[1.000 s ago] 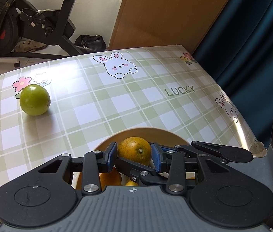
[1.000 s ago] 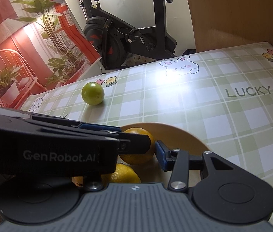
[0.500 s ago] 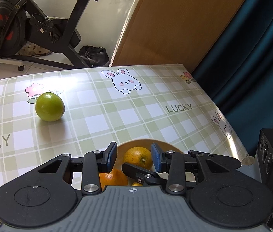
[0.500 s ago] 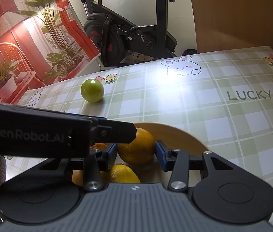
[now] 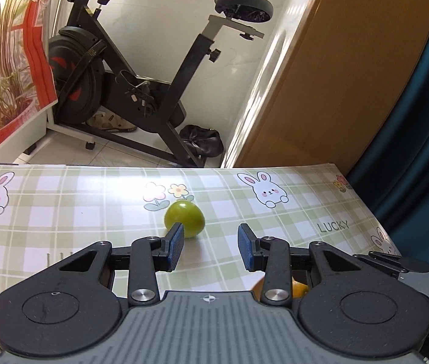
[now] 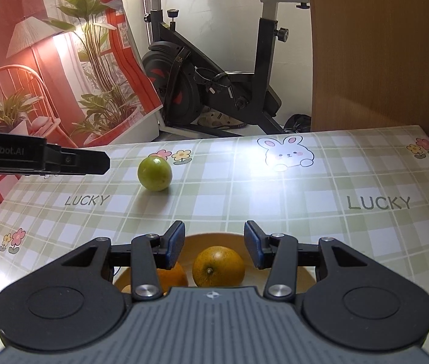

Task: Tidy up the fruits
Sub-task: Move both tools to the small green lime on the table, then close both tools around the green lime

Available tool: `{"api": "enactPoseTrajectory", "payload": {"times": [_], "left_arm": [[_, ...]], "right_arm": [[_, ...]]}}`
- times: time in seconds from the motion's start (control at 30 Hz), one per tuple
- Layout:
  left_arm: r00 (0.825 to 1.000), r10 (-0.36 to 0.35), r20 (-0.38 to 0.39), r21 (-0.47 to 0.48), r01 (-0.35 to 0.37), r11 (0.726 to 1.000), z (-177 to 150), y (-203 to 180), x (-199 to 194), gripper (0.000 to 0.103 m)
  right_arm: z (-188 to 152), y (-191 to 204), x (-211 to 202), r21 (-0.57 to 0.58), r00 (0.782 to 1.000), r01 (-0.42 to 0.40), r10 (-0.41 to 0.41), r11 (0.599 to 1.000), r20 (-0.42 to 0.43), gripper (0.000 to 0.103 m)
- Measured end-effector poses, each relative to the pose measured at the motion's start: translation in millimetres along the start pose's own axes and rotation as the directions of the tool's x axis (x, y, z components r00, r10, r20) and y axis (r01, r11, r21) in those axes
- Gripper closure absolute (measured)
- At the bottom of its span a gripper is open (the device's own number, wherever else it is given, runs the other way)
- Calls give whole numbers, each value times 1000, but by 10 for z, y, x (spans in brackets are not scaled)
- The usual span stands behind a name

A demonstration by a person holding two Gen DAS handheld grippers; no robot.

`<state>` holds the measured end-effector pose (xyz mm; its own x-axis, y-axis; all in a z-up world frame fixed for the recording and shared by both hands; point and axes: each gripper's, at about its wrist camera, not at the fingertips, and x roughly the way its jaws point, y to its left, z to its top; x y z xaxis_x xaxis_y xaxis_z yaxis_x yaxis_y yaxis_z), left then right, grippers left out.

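a second ago the left gripper (image 5: 209, 244) hung right over the bowl with the orange framed between its fingers; now it has swung away across the table and looks at the green fruit (image 5: 185, 218) instead, its blue ribbed pads (image 5: 175, 245) parted with nothing between them, the round waxy fruit lying further off on the cloth, partly hidden behind the left pad. only a sliver of orange peel (image 5: 299, 288) shows low at the right behind its black linkage. the right gripper (image 6: 213, 244) has barely shifted and hovers over the bowl (image 6: 281, 276), a smooth tan dish with a rounded rim, fingers released and empty; the left tool no longer blocks its view, so the orange (image 6: 218, 267) with its dimpled skin and small stem scar shows plainly, and a second orange (image 6: 173, 276) sits beside it, half hidden by the left pad. the left tool's black arm (image 6: 62, 159) now reaches in at the left edge, short of the green fruit. the table (image 6: 305, 209) wears a glossy plaid cloth, pale green and white, printed with rabbits, flowers and the word lucky. past the far edge stand a black exercise bike (image 6: 214, 91), a wooden panel (image 6: 381, 48) and a red backdrop with printed plants (image 6: 62, 60).
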<state>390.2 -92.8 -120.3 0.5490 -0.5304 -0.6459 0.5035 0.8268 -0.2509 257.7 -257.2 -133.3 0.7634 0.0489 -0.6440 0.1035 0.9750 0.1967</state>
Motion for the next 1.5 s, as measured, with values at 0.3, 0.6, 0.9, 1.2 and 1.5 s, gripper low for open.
{"api": "enactPoseTrajectory", "payload": {"times": [0.3, 0.6, 0.9, 1.2, 1.5], "left_arm": [[999, 45, 21, -9, -45, 999, 232, 394, -38, 62], [999, -42, -34, -30, 41, 999, 267, 551, 396, 62], [984, -152, -98, -77, 145, 986, 258, 665, 903, 62], [971, -204, -122, -103, 192, 976, 141, 743, 1123, 61], [967, -215, -140, -103, 202, 974, 121, 673, 1189, 60]], "right_arm": [[218, 307, 153, -82, 999, -49, 49, 995, 7, 56], [431, 676, 649, -226, 993, -111, 98, 968, -69, 56], [593, 743, 1197, -295, 987, -116, 77, 949, -140, 57], [631, 745, 1454, -324, 975, -158, 96, 933, -201, 54], [592, 684, 1535, -300, 966, -170, 98, 939, -239, 53]]}}
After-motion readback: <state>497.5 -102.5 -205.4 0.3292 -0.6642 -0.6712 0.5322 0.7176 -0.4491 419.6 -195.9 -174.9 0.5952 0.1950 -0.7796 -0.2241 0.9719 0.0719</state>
